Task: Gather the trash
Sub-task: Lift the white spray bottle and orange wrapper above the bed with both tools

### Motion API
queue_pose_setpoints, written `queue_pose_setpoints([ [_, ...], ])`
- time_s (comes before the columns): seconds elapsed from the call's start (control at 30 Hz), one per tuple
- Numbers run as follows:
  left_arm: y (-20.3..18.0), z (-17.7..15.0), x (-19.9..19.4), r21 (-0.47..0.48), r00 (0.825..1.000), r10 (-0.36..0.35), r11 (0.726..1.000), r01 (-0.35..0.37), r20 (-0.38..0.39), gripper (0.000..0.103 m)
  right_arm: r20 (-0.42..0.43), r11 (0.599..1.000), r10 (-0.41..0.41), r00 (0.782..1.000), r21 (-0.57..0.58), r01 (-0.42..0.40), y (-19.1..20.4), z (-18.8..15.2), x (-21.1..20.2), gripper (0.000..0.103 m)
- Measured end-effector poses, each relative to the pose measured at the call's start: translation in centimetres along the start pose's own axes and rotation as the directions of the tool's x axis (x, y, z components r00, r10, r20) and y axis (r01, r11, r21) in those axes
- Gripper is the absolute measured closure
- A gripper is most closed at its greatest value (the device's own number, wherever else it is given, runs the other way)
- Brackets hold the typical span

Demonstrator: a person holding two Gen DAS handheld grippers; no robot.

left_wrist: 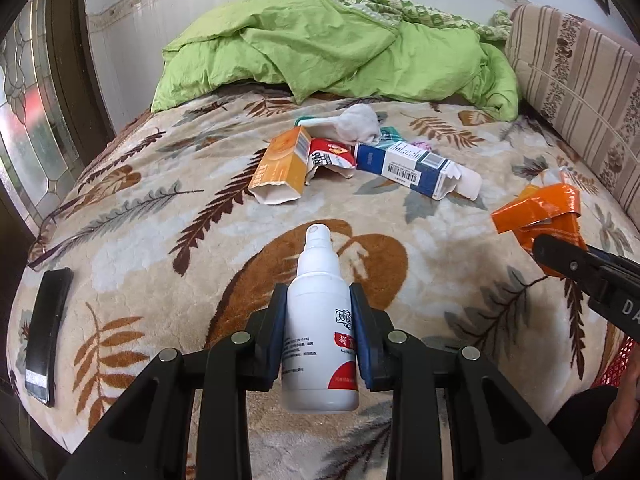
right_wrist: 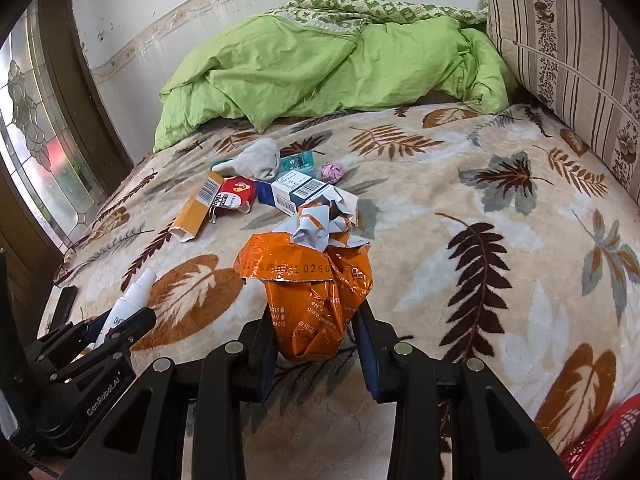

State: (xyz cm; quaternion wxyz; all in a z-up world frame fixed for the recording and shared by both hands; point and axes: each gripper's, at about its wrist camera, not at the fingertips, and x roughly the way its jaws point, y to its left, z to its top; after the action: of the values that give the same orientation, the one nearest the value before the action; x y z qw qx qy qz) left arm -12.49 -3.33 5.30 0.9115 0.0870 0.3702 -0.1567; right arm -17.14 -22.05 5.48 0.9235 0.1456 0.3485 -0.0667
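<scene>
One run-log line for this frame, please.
left gripper: shut on spray bottle | right gripper: shut on orange wrapper | remaining: boxes on bed

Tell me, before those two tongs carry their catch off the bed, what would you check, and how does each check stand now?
1. Left tongs clamped on the white spray bottle: ok, pads press both sides.
2. Right tongs clamped on the crumpled orange wrapper: ok.
3. Wrapper holding together: cannot tell; white crumpled paper sits loosely at its top.
4. Bin within reach: cannot tell; only a corner of a red mesh basket shows.
5. Trash left behind: not ok; orange box, blue box and pink paper ball remain on the blanket.
</scene>
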Motion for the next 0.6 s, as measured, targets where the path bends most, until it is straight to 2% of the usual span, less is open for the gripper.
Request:
queue_pose_setpoints([
  [0.4, -0.6, 0.2, -1.6, 0.012, 1.0, -0.018, 1.0, 0.018, 0.022, 0.074, 0.0, 0.999, 0.032, 0.999, -0.013, -0.032, 0.8, -1.2, -1.3, 0.066],
  [0.6, -0.8, 0.4, -2.2, 0.012, 0.999, -0.042, 0.999, 0.042, 0.029, 0.074, -0.021, 0.998, 0.055, 0.998, 0.025, -0.055, 0.3, -1.6, -1.7, 0.066],
])
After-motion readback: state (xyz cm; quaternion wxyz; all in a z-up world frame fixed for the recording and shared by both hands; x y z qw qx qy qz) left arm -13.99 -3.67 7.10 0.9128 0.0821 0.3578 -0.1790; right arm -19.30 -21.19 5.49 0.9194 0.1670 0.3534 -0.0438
